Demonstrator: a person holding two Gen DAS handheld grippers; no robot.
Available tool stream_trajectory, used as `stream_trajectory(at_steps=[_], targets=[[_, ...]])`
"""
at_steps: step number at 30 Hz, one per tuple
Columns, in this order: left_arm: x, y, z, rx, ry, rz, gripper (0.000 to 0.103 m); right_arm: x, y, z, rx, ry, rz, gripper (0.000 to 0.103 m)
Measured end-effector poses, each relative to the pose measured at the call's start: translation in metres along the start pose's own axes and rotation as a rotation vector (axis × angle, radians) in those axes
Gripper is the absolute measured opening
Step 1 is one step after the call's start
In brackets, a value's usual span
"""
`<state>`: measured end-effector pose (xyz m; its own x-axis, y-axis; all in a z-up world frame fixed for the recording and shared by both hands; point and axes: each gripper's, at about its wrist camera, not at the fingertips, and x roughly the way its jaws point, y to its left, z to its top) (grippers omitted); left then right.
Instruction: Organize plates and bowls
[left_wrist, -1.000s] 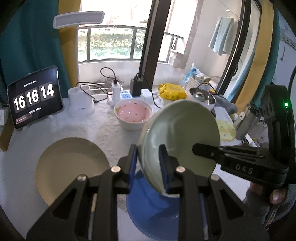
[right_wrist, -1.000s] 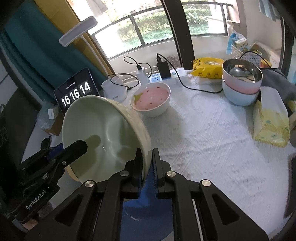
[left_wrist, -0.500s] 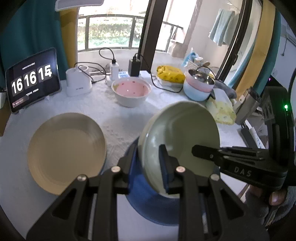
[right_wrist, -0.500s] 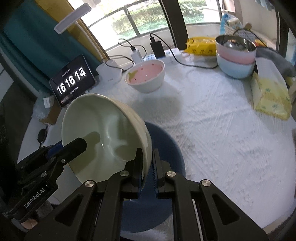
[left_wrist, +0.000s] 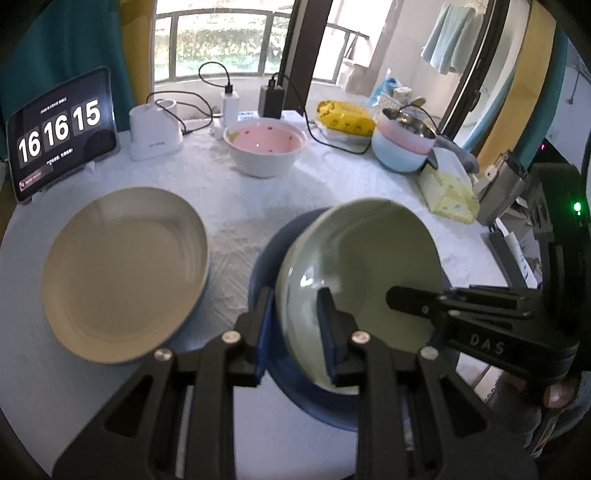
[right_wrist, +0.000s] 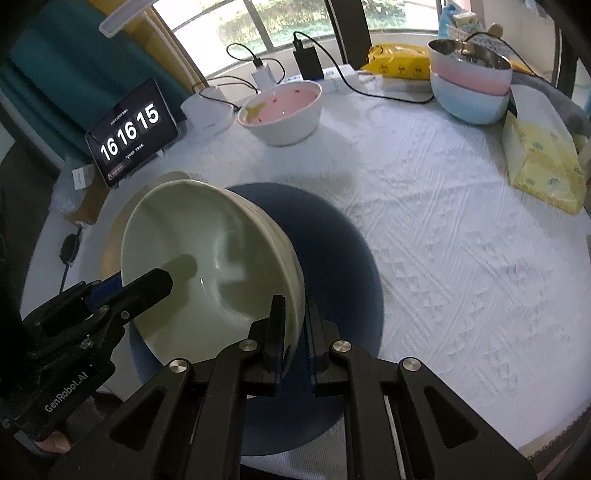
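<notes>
the green bowl (left_wrist: 362, 266) hangs tilted over the blue plate (right_wrist: 332, 236); left fingers (left_wrist: 325, 325) and right fingers (right_wrist: 277, 328) each clench opposite rims.

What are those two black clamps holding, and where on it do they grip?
Both hold one pale green ceramic bowl by its rim: the left gripper pinches one side, the right gripper the opposite side.

Two close wrist fisheyes angled downward, sharing green bowl (left_wrist: 364, 258)
</notes>
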<state>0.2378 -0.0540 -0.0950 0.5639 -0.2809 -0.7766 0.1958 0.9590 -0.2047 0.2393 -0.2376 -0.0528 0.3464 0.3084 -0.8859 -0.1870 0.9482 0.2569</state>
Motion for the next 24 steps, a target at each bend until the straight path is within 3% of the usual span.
stream_trajectory(at_steps=[12,16,24], targets=[[0.005,-0.004,-0.002,0.032,0.019,0.018,0.024,-0.004,0.010,-0.002,-0.069,0.022,-0.062,0.013],[0.007,-0.007,-0.003,0.052,0.020,0.037,0.026,-0.005,0.018,-0.005,-0.124,0.035,-0.102,0.020],[0.007,-0.005,-0.001,0.050,0.020,0.044,0.026,-0.015,0.013,-0.005,-0.123,0.018,-0.074,0.022]])
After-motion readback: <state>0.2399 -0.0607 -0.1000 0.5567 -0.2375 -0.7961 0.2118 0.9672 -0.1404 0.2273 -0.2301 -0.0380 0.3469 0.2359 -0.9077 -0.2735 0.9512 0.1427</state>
